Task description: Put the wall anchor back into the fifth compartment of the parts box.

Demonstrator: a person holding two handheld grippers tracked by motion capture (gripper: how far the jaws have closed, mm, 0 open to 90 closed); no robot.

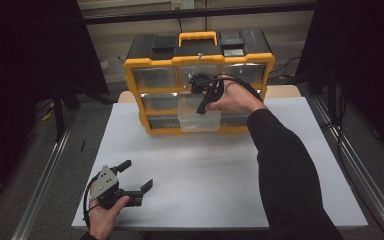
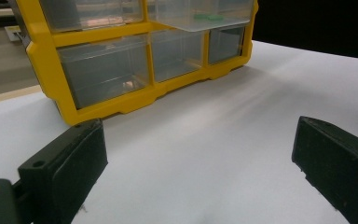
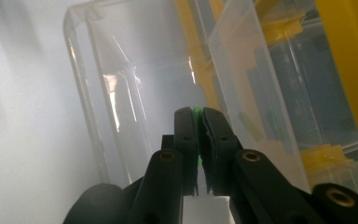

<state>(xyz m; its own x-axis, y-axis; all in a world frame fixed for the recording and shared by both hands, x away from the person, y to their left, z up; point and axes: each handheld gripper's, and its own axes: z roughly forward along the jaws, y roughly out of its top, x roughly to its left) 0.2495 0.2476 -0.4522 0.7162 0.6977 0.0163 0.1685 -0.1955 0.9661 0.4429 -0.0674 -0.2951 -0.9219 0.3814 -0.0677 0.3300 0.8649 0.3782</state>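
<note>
A yellow and black organiser (image 1: 152, 62) with clear drawers stands at the back of the white table. Its middle drawer (image 1: 200, 121) is pulled out, and a green piece (image 2: 209, 17) lies in it. My right gripper (image 1: 201, 108) points down over this open drawer (image 3: 121, 93), shut on a small green piece (image 3: 197, 112) that peeks out between its tips (image 3: 198, 116). My left gripper (image 1: 136, 175) rests near the table's front left corner, open with nothing between its jaws (image 2: 200, 154), facing the organiser (image 2: 121, 105).
The white table top (image 1: 205, 180) stretches between the organiser and the front edge. A small pale item (image 2: 127, 84) lies in the bottom left drawer. Metal rails (image 1: 45, 180) run along both sides of the table, with dark curtains beyond.
</note>
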